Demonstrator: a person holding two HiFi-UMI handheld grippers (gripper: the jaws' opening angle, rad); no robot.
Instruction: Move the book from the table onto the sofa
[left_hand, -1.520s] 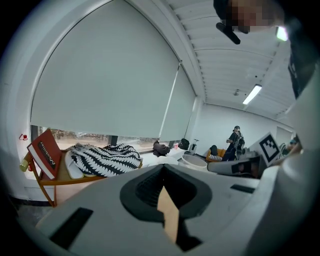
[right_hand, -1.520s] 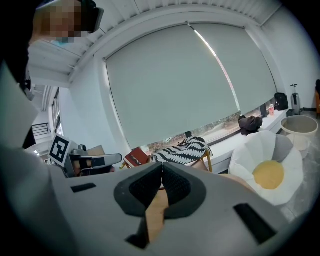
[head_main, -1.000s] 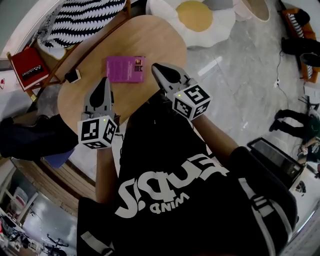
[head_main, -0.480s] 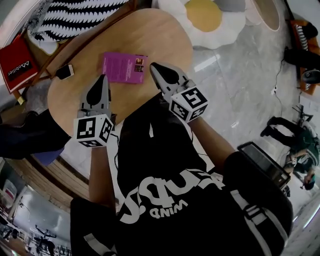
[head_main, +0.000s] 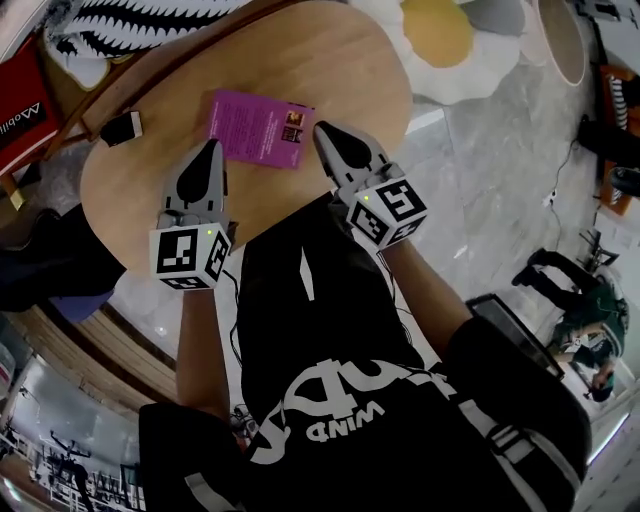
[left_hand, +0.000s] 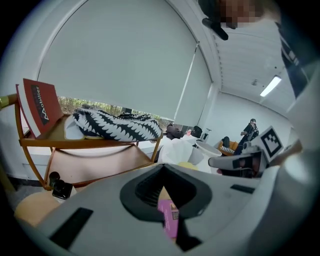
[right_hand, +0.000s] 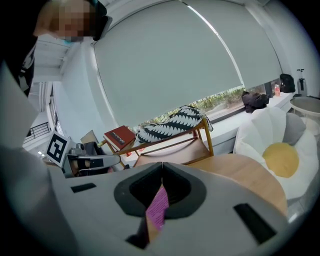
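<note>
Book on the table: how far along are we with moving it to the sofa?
Nothing looks done: the purple book lies flat on the round wooden table. In hand: the left tongs and right tongs, both shut and empty, flank the book's near edge, approach only. Left: open, grip the book, lift it, carry it to the sofa, presumably the striped-cushioned wooden seat.

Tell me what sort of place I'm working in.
Likely a lounge or furniture-showroom corner: a round wooden table, a fried-egg-shaped cushion on the polished floor, and a wooden-framed sofa with a zebra-striped cushion under a wide window with its blind drawn.
</note>
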